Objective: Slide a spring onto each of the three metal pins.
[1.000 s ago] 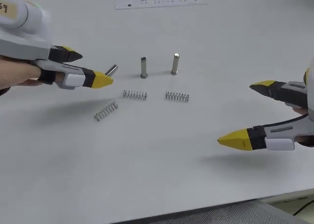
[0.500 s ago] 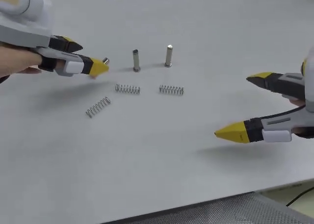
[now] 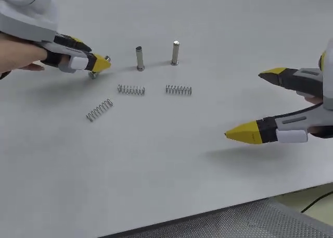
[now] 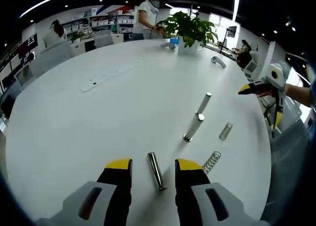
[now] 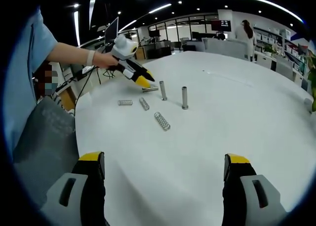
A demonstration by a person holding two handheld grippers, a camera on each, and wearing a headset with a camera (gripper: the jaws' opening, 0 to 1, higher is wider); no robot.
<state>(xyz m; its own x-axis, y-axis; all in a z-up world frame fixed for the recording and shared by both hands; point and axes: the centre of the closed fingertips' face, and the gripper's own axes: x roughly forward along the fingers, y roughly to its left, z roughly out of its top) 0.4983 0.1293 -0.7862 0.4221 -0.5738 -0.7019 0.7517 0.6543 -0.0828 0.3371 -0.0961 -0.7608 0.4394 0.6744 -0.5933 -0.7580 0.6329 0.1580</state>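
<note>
– Big white bench (image 3: 171, 170) in an open office, pretty bare apart from your parts. Your right gripper (image 3: 242, 105) hangs off to the side, well apart from everything, with its fingers spread wide and nothing in them. Your left gripper (image 4: 153, 162) is down at the third pin (image 4: 156, 170), which lies on its side between the spread fingers. Can't tell if they're touching it.

– Agreed, and I'd say you're at square one. In the head view the middle pin (image 3: 139, 58) and right-hand pin (image 3: 175, 52) stand upright, both bare. The left spring (image 3: 99, 110), middle spring (image 3: 130, 90) and right spring (image 3: 178, 90) all lie flat on the bench just in front of the pins, none threaded on. So that's zero of three done. My guess is you'll want that tipped pin sorted first, then all three springs are left to go on.
</note>
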